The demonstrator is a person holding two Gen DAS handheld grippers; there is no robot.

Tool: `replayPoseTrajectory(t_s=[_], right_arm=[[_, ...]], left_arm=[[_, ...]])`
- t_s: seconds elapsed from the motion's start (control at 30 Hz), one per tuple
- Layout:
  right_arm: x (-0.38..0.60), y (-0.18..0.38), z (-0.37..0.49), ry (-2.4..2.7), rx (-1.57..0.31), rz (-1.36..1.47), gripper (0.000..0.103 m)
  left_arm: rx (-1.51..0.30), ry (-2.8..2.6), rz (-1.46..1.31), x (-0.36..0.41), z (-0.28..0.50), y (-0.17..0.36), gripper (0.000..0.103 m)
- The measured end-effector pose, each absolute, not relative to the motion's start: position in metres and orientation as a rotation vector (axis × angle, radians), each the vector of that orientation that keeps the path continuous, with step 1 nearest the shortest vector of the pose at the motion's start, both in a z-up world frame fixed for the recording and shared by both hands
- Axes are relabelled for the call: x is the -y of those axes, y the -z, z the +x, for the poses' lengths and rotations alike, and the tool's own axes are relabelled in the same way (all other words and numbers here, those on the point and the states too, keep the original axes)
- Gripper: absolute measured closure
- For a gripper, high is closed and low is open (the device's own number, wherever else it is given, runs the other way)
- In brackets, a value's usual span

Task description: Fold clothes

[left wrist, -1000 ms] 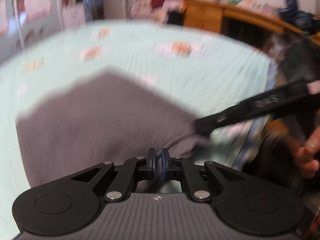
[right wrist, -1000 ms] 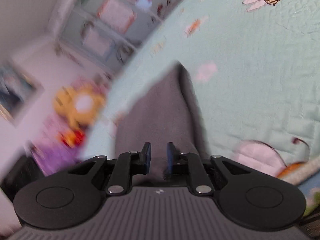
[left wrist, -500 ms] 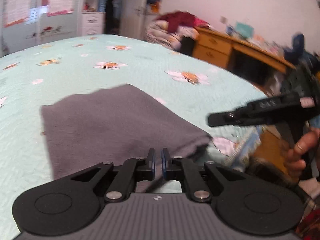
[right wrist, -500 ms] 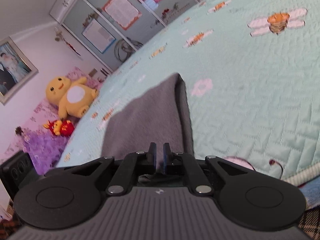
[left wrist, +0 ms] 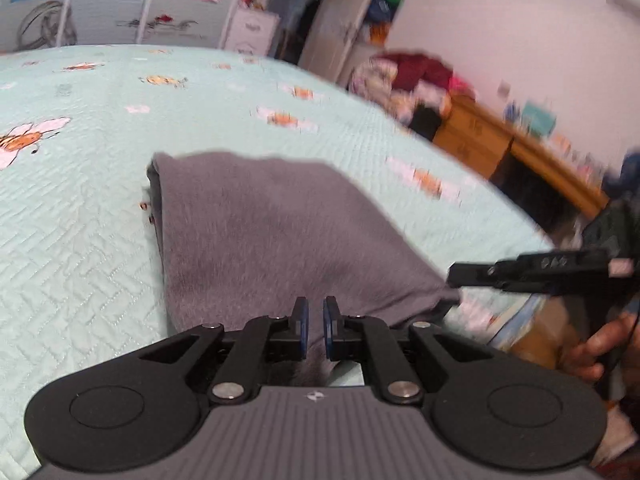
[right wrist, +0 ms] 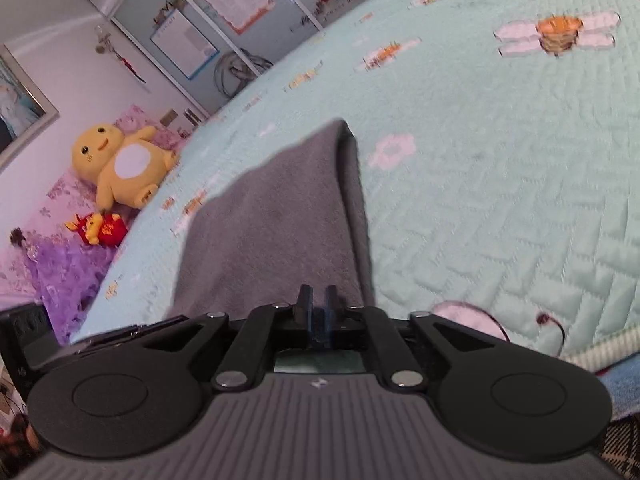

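The grey cloth (left wrist: 272,240) lies folded on the bed, on a pale green cover (left wrist: 80,240) with bees and flowers on it. Its near end runs right under both of my grippers.

My left camera shows the cloth wide and flat. It also shows my right gripper (left wrist: 452,276) from the side, with its tip right at the near right corner of the cloth, and my right hand (left wrist: 592,344) behind it. My right camera shows the cloth long and thin, and the layers at its right edge.

The fingers of my left gripper (left wrist: 315,322) are squeezed close, with just a thin slit between them. The cloth is right below them, but I cannot tell if a bit of it is pinched. My right fingers have just been opening a tiny bit. They are almost together, and I cannot tell if they grip the cloth.

Past the bed, my left camera sees a wooden desk (left wrist: 500,144), a heap of clothes (left wrist: 412,76) and cupboard doors (left wrist: 120,0). My right camera sees a yellow stuffed toy (right wrist: 120,168) and a small red toy (right wrist: 98,230) on a purple blanket (right wrist: 60,264).
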State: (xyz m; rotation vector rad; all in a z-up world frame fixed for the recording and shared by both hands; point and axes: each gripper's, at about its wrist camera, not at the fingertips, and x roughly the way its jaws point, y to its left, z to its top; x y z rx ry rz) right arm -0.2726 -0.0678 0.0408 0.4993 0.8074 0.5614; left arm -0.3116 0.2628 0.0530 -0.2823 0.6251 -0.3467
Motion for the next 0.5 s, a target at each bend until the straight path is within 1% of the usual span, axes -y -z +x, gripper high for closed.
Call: replayPoseTrajectory(t_s=[0.07, 0.17, 0.23, 0.33, 0.4, 0.43, 0.47, 0.5], right_arm=[[0.064, -0.049, -0.270, -0.597, -0.789, 0.513, 0.094], [0.052, -0.055, -0.259, -0.657, -0.804, 0.561, 0.094], [0.036, -0.059, -0.246, -0.694, -0.821, 0.595, 0.093], [0.011, -0.054, -0.222, -0.791, -0.864, 0.697, 0.080], [-0.003, -0.036, -0.208, -0.800, -0.936, 0.722, 0.079], [-0.010, -0.022, -0.201, -0.773, -0.992, 0.693, 0.083], [-0.015, -0.011, -0.198, -0.732, -1.022, 0.621, 0.094], [-0.018, -0.005, -0.200, -0.707, -1.015, 0.534, 0.103]], left_arm=[[-0.611, 0.334, -0.338, -0.269, -0.310, -0.057, 0.090], [-0.602, 0.304, -0.336, -0.271, -0.294, -0.063, 0.089], [-0.610, 0.275, -0.346, -0.273, -0.282, -0.059, 0.087], [-0.648, 0.232, -0.376, -0.275, -0.263, -0.045, 0.087], [-0.698, 0.219, -0.396, -0.276, -0.261, -0.028, 0.087], [-0.704, 0.218, -0.404, -0.276, -0.263, -0.022, 0.087], [-0.699, 0.222, -0.414, -0.277, -0.266, -0.020, 0.087], [-0.695, 0.228, -0.423, -0.279, -0.268, -0.020, 0.087]])
